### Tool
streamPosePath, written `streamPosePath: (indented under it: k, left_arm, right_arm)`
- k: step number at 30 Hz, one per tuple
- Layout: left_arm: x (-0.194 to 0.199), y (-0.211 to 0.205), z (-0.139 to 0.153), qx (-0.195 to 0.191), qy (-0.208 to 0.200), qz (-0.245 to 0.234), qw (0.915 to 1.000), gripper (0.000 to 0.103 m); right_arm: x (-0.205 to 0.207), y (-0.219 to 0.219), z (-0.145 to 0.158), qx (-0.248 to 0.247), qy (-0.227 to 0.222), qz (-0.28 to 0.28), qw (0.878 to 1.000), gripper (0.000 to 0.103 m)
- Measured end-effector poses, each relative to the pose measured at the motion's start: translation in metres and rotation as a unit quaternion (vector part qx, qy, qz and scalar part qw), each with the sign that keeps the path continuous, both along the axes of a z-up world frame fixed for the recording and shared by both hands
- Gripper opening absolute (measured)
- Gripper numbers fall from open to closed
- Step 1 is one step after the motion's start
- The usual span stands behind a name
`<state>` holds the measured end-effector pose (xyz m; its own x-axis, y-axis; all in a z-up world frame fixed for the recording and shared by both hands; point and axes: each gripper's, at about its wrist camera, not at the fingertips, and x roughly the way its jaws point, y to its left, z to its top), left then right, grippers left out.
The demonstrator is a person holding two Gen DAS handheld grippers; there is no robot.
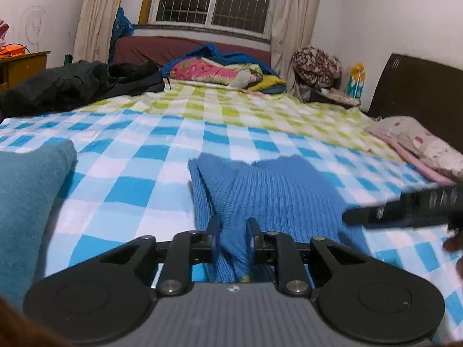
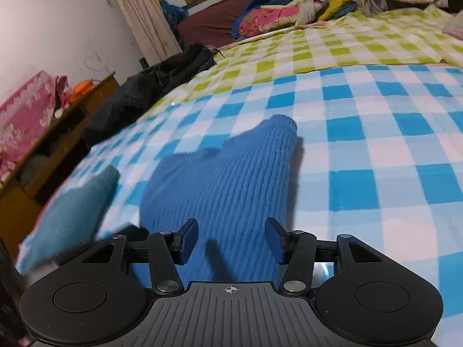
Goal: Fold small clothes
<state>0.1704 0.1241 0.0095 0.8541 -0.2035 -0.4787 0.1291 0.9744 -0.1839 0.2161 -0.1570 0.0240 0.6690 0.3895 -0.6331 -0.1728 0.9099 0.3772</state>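
Blue ribbed knit [image 1: 277, 196] lower centre: my left gripper [image 1: 233, 228] pinches its fold; right gripper [image 2: 231, 238] gapes wide, holding nothing

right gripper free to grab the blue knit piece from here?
Probably yes: the right gripper is open directly over the blue knit garment, nothing between. The left gripper pinches its other fold.

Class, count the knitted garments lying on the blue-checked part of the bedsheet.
2: a blue ribbed knit in the middle, under both hand-held grippers, and a teal knit at the left edge. Others may lie outside the frame.
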Motion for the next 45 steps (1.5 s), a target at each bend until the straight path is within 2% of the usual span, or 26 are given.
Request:
streamPosePath:
  k: [2,4,7,9,14,17,18,20,23,28,34,38,42,45]
  left_arm:
    - [-0.003,0.0,0.005,-0.005,-0.01,-0.002,0.9999,0.036]
    - [-0.003,-0.001,0.005,-0.003,-0.015,-0.005,0.9999,0.047]
    - [0.004,-0.004,-0.002,0.014,-0.003,-0.003,0.9999,0.05]
    - [0.008,-0.003,-0.01,0.012,0.014,-0.005,0.9998,0.052]
    - [0.017,0.009,-0.028,-0.031,0.049,-0.004,0.9983,0.055]
    - [0.017,0.009,-0.031,-0.039,0.053,-0.015,0.9977,0.054]
    - [0.017,0.009,-0.031,-0.041,0.054,-0.019,0.9975,0.052]
    - [0.015,0.008,-0.032,-0.048,0.059,-0.026,0.9968,0.049]
    - [0.009,0.006,-0.031,-0.053,0.062,-0.03,0.9962,0.045]
    - [-0.015,-0.004,-0.031,-0.064,0.079,-0.053,0.9934,0.044]
    - [-0.059,-0.027,-0.032,-0.039,0.104,-0.094,0.9894,0.044]
    - [-0.075,-0.027,-0.016,-0.019,0.089,-0.095,0.9914,0.044]
    - [-0.077,-0.022,0.014,-0.005,0.045,-0.075,0.9961,0.044]
    - [-0.064,-0.028,0.032,0.013,0.005,-0.061,0.9981,0.044]
  right_arm:
    - [-0.003,0.0,-0.005,-0.009,0.001,0.003,1.0,0.058]
    - [-0.003,0.002,-0.012,-0.007,0.012,0.003,1.0,0.059]
    - [0.0,0.003,-0.022,-0.005,0.021,0.002,1.0,0.063]
    - [0.0,0.003,-0.028,-0.001,0.026,0.007,1.0,0.066]
    - [0.006,0.003,-0.039,0.018,0.035,0.011,0.999,0.067]
    - [0.009,0.007,-0.04,0.021,0.035,0.014,0.999,0.068]
    - [0.009,0.008,-0.04,0.023,0.036,0.013,0.999,0.066]
    - [0.008,0.009,-0.039,0.026,0.042,0.019,0.999,0.05]
    - [0.003,0.004,-0.037,0.03,0.054,0.02,0.998,0.034]
    - [-0.017,-0.01,-0.03,0.035,0.07,0.024,0.997,0.029]
    - [-0.058,-0.025,-0.028,0.017,0.092,0.033,0.995,0.031]
    - [-0.077,-0.035,-0.021,0.01,0.088,0.029,0.996,0.032]
    - [-0.084,-0.043,0.003,0.002,0.044,0.013,0.999,0.032]
    - [-0.077,-0.04,0.018,-0.017,0.005,0.004,1.0,0.032]
